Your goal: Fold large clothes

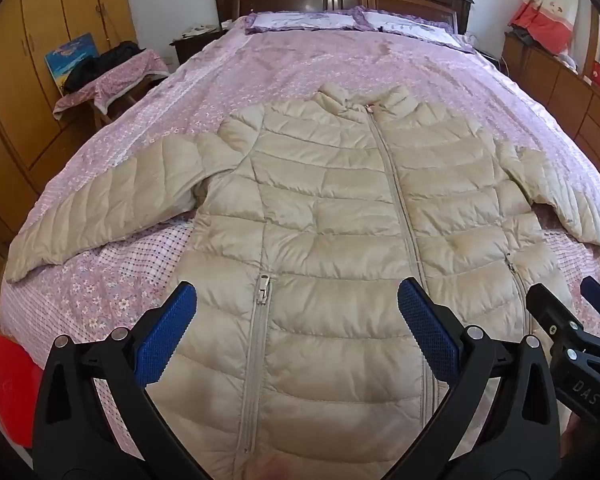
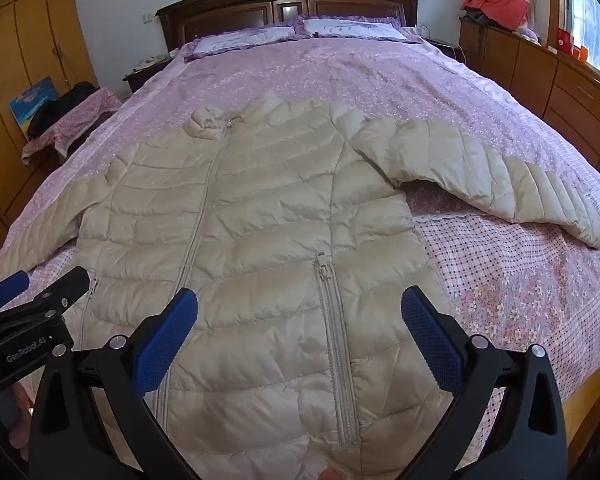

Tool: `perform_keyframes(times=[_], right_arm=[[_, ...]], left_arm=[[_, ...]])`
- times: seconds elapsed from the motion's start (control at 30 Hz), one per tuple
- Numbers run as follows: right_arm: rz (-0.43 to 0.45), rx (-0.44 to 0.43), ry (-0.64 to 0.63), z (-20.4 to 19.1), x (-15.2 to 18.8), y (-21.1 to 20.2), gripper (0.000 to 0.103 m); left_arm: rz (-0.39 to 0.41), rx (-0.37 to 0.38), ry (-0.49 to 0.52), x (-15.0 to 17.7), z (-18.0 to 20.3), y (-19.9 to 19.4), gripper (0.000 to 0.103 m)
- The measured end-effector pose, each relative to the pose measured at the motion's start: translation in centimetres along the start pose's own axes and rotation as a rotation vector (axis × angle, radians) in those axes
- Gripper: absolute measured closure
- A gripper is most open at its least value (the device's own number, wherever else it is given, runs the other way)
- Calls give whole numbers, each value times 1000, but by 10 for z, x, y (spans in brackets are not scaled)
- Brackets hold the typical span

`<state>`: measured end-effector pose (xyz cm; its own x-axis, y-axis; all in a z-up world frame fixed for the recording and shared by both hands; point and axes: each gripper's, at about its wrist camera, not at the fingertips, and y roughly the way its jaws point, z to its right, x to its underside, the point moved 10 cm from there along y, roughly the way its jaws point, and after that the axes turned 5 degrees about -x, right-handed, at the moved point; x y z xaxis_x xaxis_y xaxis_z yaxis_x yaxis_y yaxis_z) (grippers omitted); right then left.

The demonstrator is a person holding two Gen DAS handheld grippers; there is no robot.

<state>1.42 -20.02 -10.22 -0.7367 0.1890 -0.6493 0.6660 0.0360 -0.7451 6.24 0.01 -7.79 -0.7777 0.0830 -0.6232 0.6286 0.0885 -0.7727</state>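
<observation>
Hem and cuffs out of sight

The jacket (image 1: pixel 340 220)'s hem runs off the bottom edge in both wrist views, behind the left gripper (image 1: pixel 296 300) and right gripper (image 2: pixel 298 304). Its sleeve (image 1: pixel 580 208) is cut by the lens rim; the picture (image 1: pixel 70 56) by the wardrobe is too small to read.

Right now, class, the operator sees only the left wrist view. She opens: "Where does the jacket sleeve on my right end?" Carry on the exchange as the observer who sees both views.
Observer: The right-hand sleeve ends in a cuff lying on the checked strip of the bedspread.
Operator: Are the right tongs open? I only see their edge.
Observer: Yes. The right tongs are wide open and empty, above the jacket, with the pocket zip between the two fingers.
</observation>
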Motion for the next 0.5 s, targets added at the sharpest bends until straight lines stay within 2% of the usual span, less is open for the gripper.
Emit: perform_keyframes(times=[0.5], right_arm=[[-1,10,-5,2,1,0,5]], left_arm=[[-13,28,-10,3,4,1,3]])
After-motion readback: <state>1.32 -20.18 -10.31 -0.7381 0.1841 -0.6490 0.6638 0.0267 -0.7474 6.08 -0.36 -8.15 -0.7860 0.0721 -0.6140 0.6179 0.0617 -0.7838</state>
